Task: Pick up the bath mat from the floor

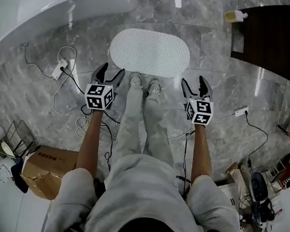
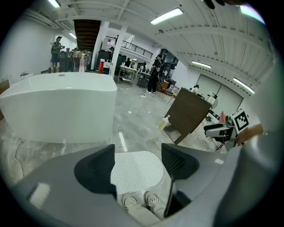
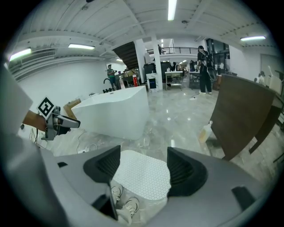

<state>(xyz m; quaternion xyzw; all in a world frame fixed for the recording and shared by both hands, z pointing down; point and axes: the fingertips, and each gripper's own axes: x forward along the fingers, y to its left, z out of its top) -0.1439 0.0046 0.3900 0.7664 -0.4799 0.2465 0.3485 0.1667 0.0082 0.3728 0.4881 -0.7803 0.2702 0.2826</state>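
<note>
A white oval dotted bath mat (image 1: 150, 52) lies flat on the grey marble floor just ahead of the person's shoes (image 1: 145, 83). My left gripper (image 1: 108, 74) hangs open at the mat's near left, held well above the floor, nothing between its jaws. My right gripper (image 1: 195, 85) is open at the mat's near right, also empty. In the left gripper view the bath mat (image 2: 135, 170) shows between the open jaws, far below. The right gripper view frames the bath mat (image 3: 143, 174) the same way, with the shoes beneath it.
A white bathtub (image 1: 48, 6) curves along the far left. A dark wooden cabinet (image 1: 269, 38) stands far right with a soap bottle (image 1: 235, 16) beside it. Power strips and cables (image 1: 62, 69) trail on the floor at left. A cardboard box (image 1: 46, 171) sits near left.
</note>
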